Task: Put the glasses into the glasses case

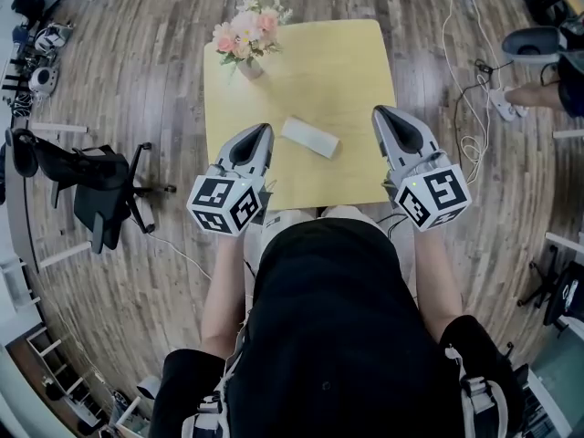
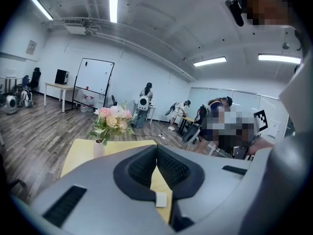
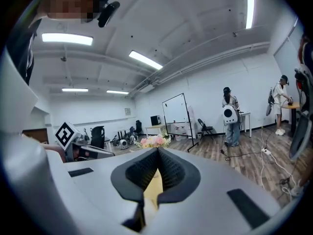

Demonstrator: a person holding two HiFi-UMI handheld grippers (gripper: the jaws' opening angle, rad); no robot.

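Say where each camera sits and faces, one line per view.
Head view: on the person's head, looking steeply down at the table, glasses case, left tool, right tool and torso.
Left gripper view: on the left tool, facing along its shut jaws over the table toward the flowers.
Right gripper view: on the right tool, likewise.
Shared: table, flowers.

Looks steeply down from the head, well above the yellow table [image 1: 310, 53] at upper centre of the frame, with the left gripper [image 1: 265, 130] at centre left and the right gripper [image 1: 381, 112] at centre right. Looks from each gripper close along its own jaws and almost level across the room, jaws filling the lower half of the frame. Shares between all three views the table top and the vase of flowers [image 1: 245, 33]; shares between the two gripper views also the whiteboard [image 2: 95, 82].
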